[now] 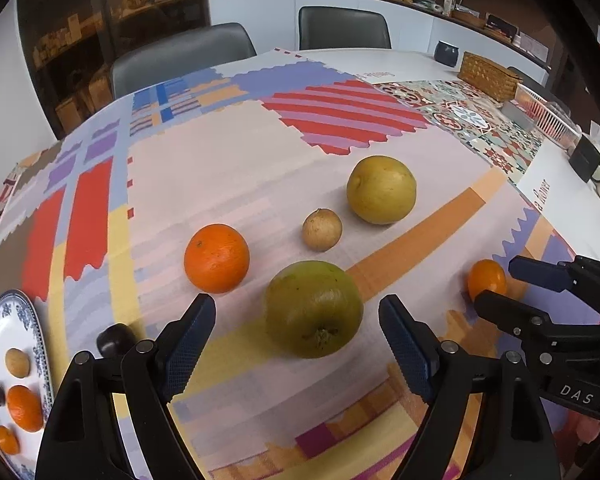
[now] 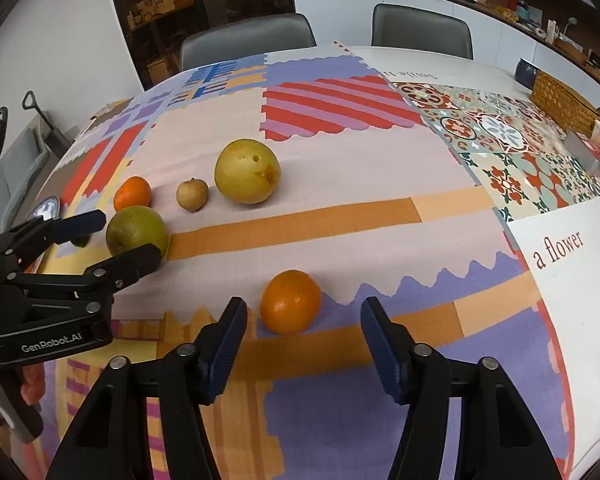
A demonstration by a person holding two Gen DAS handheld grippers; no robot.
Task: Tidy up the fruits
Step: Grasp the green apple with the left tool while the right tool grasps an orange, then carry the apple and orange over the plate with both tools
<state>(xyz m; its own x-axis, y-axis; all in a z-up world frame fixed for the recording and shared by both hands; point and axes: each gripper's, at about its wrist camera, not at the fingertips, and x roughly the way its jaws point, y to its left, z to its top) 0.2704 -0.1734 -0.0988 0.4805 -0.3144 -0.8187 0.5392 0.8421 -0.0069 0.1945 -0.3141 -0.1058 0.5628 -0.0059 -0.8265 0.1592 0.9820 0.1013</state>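
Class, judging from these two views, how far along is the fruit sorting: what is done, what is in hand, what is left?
Done: four small fruits lie on the blue-patterned plate. In hand: nothing gripped; the open left gripper straddles the green fruit, the open right gripper the small orange. Left: large orange, brown fruit, yellow fruit, dark fruit.

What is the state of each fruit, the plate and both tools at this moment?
Left tool: open, green apple between its fingers, not gripped.
Right tool: open, small orange just ahead of it, untouched.
Green apple: lying on the cloth, stem toward the camera.
Small orange: on the cloth.
Large orange: on the cloth.
Yellow pear: on the cloth.
Small brown fruit: on the cloth.
Plate: holds four small fruits.
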